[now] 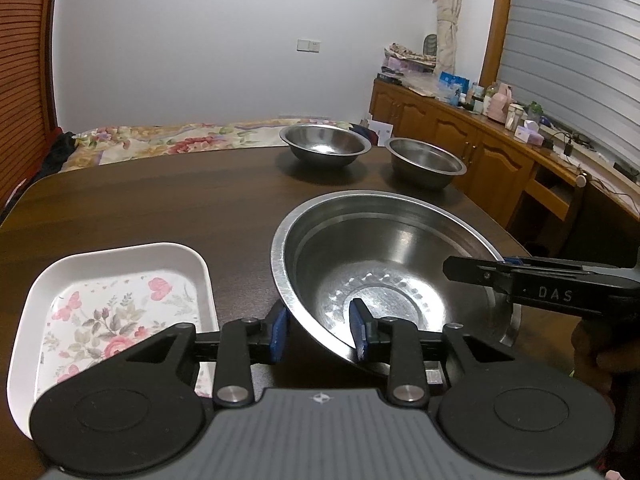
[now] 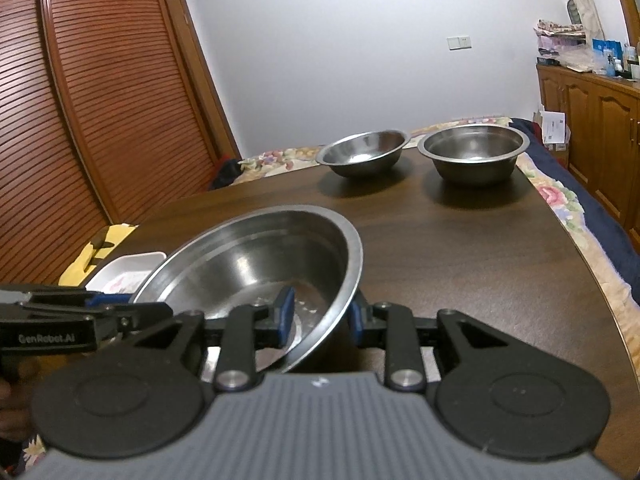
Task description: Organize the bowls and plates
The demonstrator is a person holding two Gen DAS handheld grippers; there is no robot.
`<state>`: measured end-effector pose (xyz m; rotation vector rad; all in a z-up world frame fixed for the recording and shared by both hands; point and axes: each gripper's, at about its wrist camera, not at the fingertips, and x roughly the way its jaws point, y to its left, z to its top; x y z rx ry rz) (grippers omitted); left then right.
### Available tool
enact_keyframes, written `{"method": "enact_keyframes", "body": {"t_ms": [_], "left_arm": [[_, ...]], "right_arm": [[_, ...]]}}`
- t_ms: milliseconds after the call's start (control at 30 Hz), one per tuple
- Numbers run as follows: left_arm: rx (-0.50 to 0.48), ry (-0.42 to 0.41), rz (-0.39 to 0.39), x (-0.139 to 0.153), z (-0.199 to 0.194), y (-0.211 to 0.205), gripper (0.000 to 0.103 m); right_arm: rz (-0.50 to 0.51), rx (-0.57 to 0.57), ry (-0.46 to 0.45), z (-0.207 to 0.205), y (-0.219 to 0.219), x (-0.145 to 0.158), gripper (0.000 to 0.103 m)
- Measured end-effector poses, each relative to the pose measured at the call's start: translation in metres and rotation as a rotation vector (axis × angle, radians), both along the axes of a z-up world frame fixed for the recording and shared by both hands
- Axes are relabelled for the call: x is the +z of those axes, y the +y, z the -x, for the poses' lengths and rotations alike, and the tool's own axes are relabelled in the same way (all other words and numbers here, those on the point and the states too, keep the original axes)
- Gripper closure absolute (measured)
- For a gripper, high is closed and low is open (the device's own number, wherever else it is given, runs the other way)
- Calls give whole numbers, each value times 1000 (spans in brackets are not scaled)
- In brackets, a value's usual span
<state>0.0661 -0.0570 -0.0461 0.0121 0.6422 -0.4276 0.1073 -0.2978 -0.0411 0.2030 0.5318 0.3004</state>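
The large steel bowl (image 1: 384, 264) sits tilted above the dark wooden desk (image 1: 160, 200), its opening turned upward and toward the far end; being round, it has no long axis to speak of. The left claw (image 1: 320, 330) straddles the bowl's near-left rim, one blue pad outside the wall and one inside, the pads not visibly pressed to the metal. The right claw (image 2: 320, 314) straddles the near-right rim the same way, one pad in the basin and one outside, likewise standing a little off the wall. Whether either pinches the rim cannot be told.

Just left of the bowl lies a white floral tray (image 1: 120, 256), flat on the desk. At the far end stand two smaller steel bowls, upright and apart: the shallower one (image 1: 325, 145) on the left, the deeper one (image 1: 426, 162) on the right.
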Motion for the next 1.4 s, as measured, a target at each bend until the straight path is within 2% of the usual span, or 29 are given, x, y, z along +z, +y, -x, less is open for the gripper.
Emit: {"method": "enact_keyframes", "body": {"t_ms": [33,433,800,1133,1400], "left_arm": [[0,0,0,0,-1,0,65],[14,-27,13,10,-4,9,52],[17,-90,6,38,-14,15,50],[-3,-157,-22,71,-54,7,50],[-19,-162,-49,78,-95,-5,50]], "right_arm": [[2,-2,-4,0,0,1,63],[29,-9,-54,5,-5,16,59],[82,-4,-129,-1,-11,44,56],[184,-14,-178,-36,-21,82,56],[209,-5,-140,-80,-27,85,56]]}}
